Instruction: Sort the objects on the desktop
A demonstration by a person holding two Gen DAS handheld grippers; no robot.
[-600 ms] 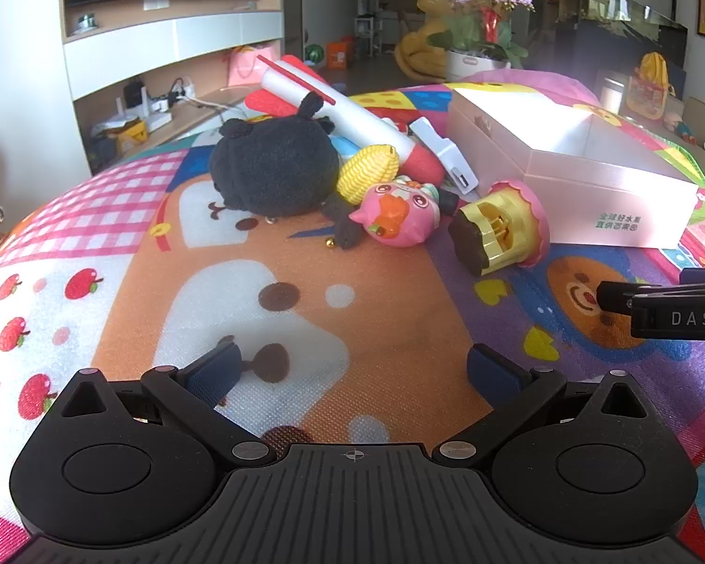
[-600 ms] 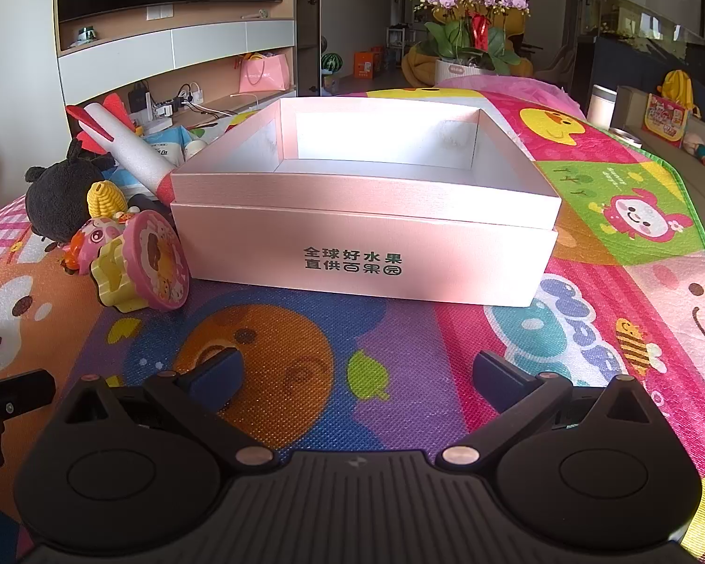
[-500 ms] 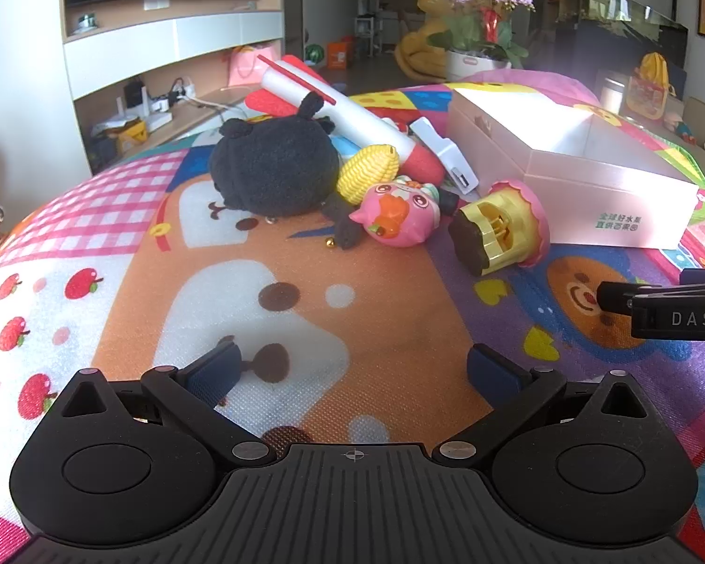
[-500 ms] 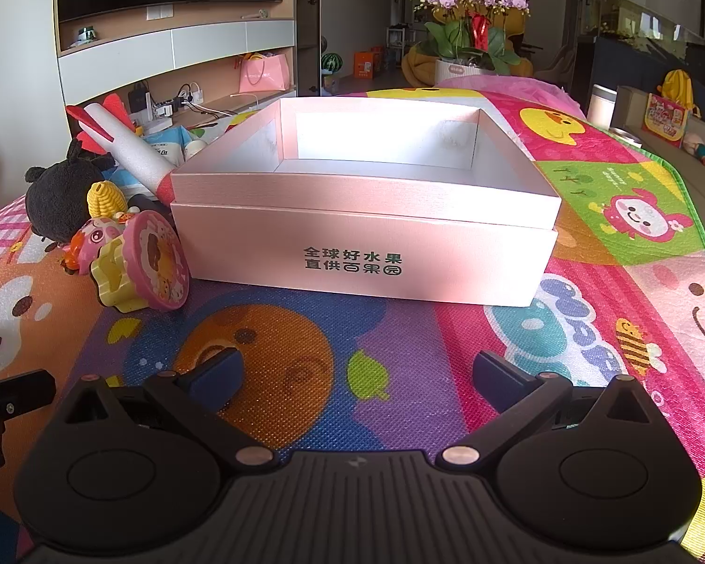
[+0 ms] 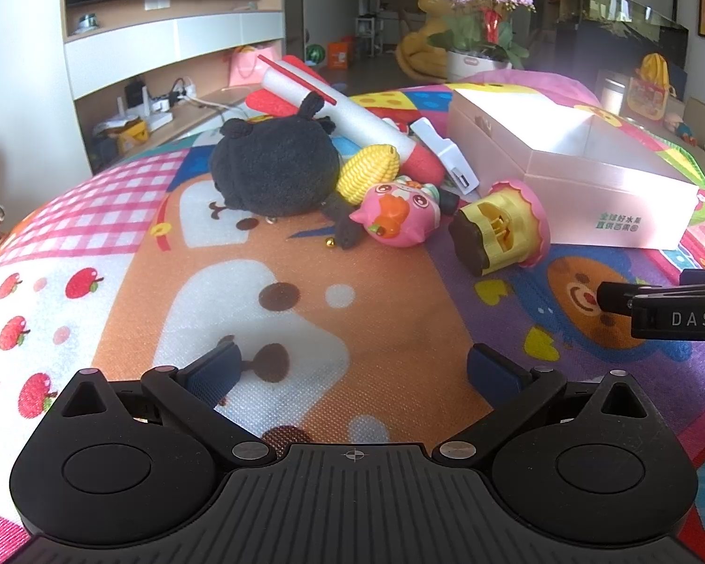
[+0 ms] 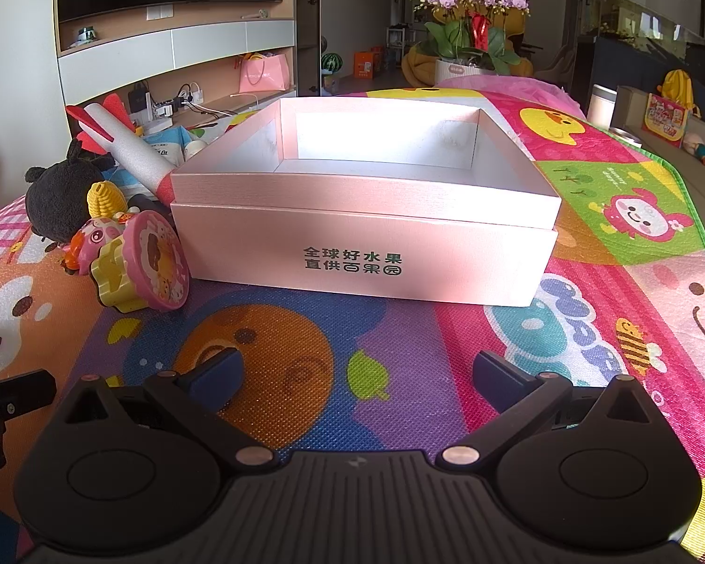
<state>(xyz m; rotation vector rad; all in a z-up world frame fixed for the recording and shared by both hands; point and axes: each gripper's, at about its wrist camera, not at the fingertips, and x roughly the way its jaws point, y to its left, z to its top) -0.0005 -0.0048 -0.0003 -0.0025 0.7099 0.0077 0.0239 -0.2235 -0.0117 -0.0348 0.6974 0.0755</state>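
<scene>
- Colourful cartoon-printed foam play mat [image 5: 268,254] covers the surface; a living room with an orchid pot [image 6: 470,23] fills the background.
- Left gripper [image 5: 352,366], bottom of its frame, has fingers spread wide, grasping nothing.
- Right gripper [image 6: 357,371], likewise released and empty.
- Toys heap at upper centre of the left view: black plush toy [image 5: 272,174], yellow plastic corn [image 5: 369,171], pink round figurine [image 5: 399,216], white foam rocket [image 5: 333,103].
- Open pale pink cardboard box [image 6: 362,249] sits centre of the right view, toys just beside its left side.
</scene>
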